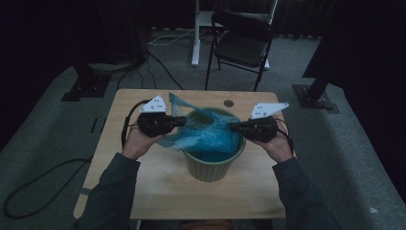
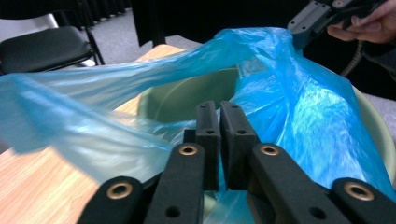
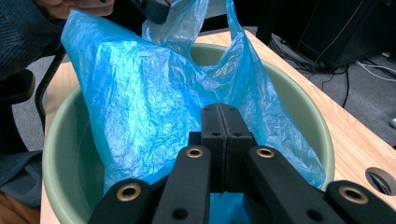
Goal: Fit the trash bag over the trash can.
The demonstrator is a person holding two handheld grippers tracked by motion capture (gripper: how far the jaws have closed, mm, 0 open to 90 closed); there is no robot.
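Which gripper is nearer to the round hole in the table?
Right. The right gripper is just below and beside the hole; the left gripper is farther off, across the bin.

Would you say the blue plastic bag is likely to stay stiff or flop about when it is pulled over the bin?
The blue bag looks thin and crinkled, so probably floppy and light. It sags between the left gripper and right gripper, so it would likely collapse if released. Its glossy film may slip over the green bin.

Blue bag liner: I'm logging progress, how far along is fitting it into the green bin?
Done: the blue plastic bag already hangs inside the green bin. In hand: the left gripper and right gripper each pinch an edge, spreading it. Left: its edges are not yet folded over the rim.
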